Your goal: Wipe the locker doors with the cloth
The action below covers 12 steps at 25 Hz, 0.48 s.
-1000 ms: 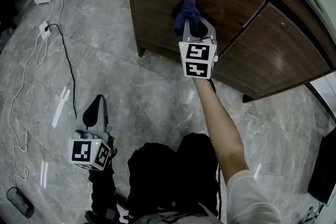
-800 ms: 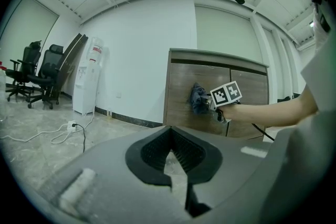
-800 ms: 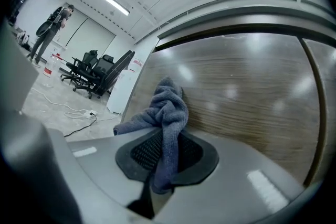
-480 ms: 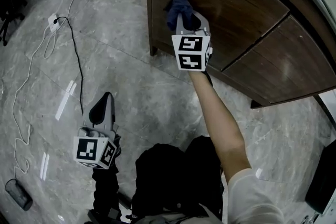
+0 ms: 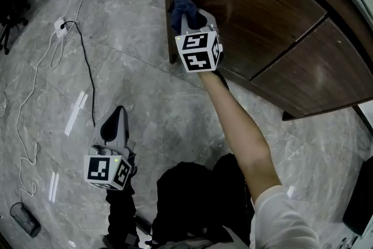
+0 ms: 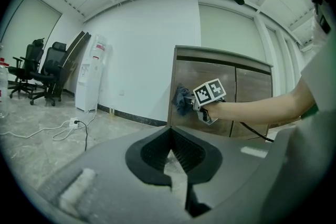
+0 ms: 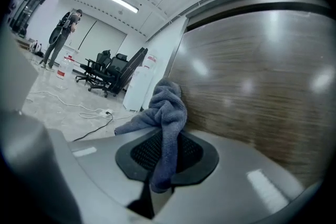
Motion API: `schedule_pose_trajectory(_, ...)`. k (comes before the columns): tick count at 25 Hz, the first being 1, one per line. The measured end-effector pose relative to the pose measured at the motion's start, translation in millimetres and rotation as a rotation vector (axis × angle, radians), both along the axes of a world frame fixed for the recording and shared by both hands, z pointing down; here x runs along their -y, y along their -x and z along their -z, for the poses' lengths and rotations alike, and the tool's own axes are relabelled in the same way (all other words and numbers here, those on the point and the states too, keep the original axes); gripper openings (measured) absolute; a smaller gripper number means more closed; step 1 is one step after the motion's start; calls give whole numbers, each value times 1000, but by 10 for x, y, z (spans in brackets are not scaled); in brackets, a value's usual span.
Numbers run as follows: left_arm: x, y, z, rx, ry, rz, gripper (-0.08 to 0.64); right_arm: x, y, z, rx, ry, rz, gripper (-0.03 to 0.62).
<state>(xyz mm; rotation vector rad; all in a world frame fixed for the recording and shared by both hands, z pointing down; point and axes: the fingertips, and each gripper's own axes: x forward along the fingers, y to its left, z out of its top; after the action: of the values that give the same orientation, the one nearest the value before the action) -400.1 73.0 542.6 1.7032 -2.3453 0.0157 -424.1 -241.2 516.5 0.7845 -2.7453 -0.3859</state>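
Two tongs, one working — the right tongs (image 5: 186,13) clamp the cloth (image 5: 180,2), bunched against the locker door (image 5: 256,26) near its left edge, panel running rightward; the left tongs (image 5: 114,124), closed and empty, hang well apart.

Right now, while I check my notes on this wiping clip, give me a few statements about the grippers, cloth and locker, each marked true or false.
1. The right gripper is clamped on the blue cloth. True.
2. The cloth lies against the brown locker door, near its left edge. True.
3. The left gripper holds a second cloth. False: nothing is between its jaws.
4. The left gripper is at the locker. False: it hangs over the floor, apart from the locker.
5. A locker door stands open. False: both visible doors are closed.
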Motion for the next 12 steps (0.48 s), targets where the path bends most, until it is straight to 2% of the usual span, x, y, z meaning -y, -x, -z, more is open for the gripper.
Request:
schedule_pose_trajectory(5,-16,7,26,-2,2,4,-2,-29,92,-211,-21,81,23,48)
schedule_pose_trajectory(12,-9,-1,24,17,-6,-8,-2,-2,-103,-380,-54,98,9,46)
